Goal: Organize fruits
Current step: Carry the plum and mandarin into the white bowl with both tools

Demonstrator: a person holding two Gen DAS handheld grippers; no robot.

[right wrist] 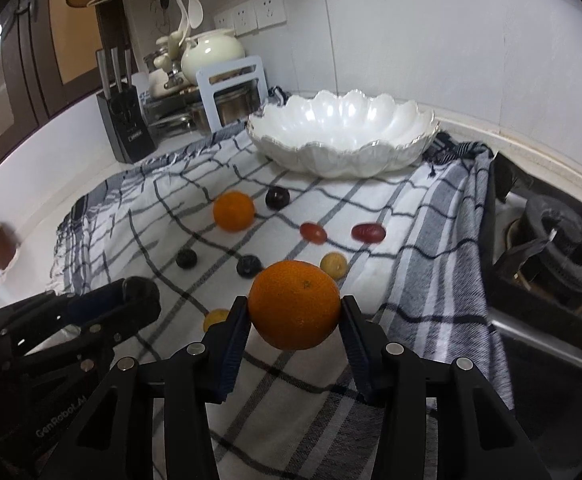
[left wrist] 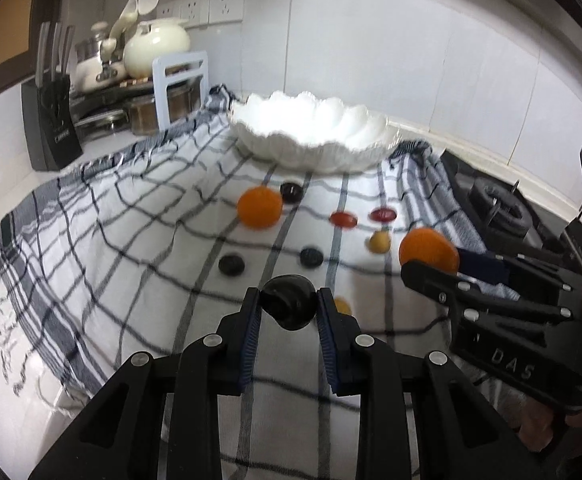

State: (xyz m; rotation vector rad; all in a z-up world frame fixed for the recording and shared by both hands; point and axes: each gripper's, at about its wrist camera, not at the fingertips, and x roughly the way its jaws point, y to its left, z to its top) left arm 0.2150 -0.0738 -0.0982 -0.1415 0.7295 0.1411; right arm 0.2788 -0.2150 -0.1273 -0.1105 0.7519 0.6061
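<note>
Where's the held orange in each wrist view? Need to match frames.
Left wrist: orange at right of centre, at the tip of the right gripper coming in from the right edge.
Right wrist: orange bottom centre, between the gripper's own fingers.
Shared landmark: white bowl at the back of the checked cloth.

home kitchen: tiled wall w/ sockets, knife block, pots, gas hob, checked cloth on bench.
</note>
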